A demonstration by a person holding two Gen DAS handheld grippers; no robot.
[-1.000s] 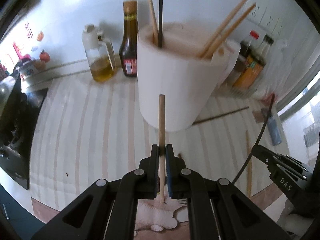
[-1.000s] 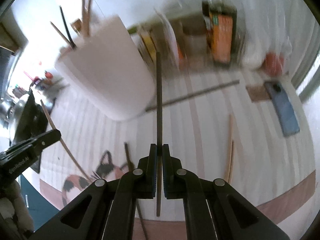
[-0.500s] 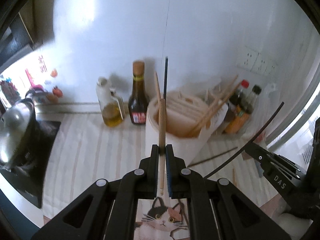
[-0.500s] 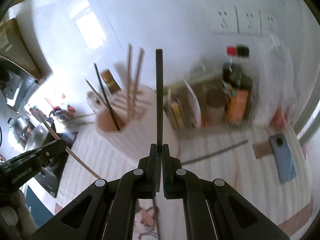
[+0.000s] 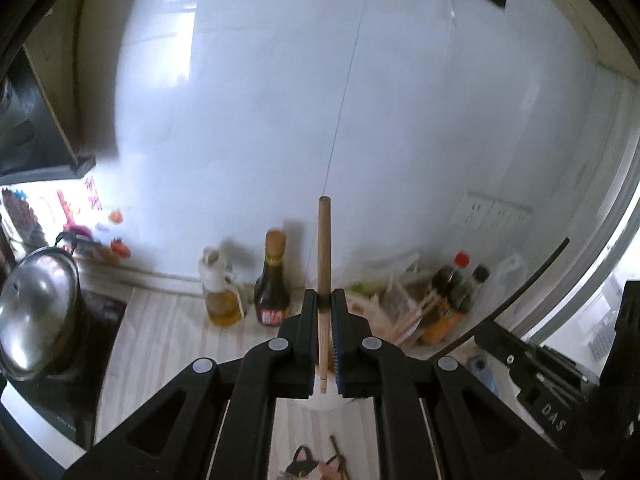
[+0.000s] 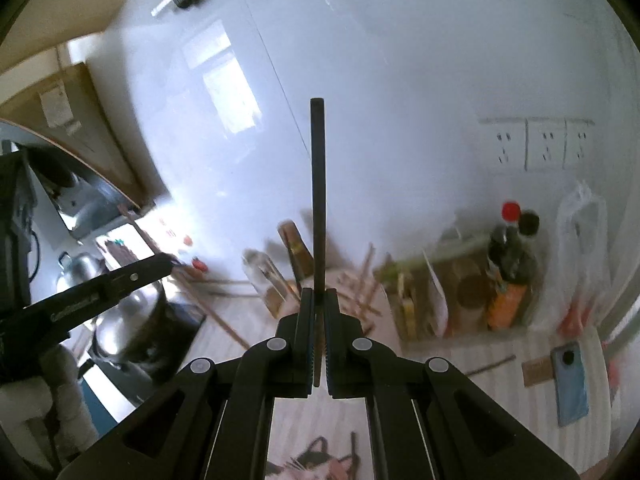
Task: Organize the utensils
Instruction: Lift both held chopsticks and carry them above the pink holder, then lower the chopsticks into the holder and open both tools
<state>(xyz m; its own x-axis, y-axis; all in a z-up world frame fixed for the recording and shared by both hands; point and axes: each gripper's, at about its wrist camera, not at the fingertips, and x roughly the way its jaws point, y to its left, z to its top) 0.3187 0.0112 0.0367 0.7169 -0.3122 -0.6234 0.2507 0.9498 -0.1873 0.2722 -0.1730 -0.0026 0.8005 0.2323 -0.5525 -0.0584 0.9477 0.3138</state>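
My left fingers (image 5: 325, 300) clamp a wooden chopstick (image 5: 324, 248) and my right fingers (image 6: 319, 300) a black chopstick (image 6: 318, 184), both above the tabletop (image 5: 160, 340); thin grips may pivot, missing the holder.

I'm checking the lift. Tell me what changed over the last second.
Both grippers rose: the white holder, large in both views a second ago, now sits low, mostly hidden behind the fingers, and the wall fills the frames. The left gripper stays shut on the wooden chopstick, the right gripper on the black chopstick. Neither slipped; nothing was let go.
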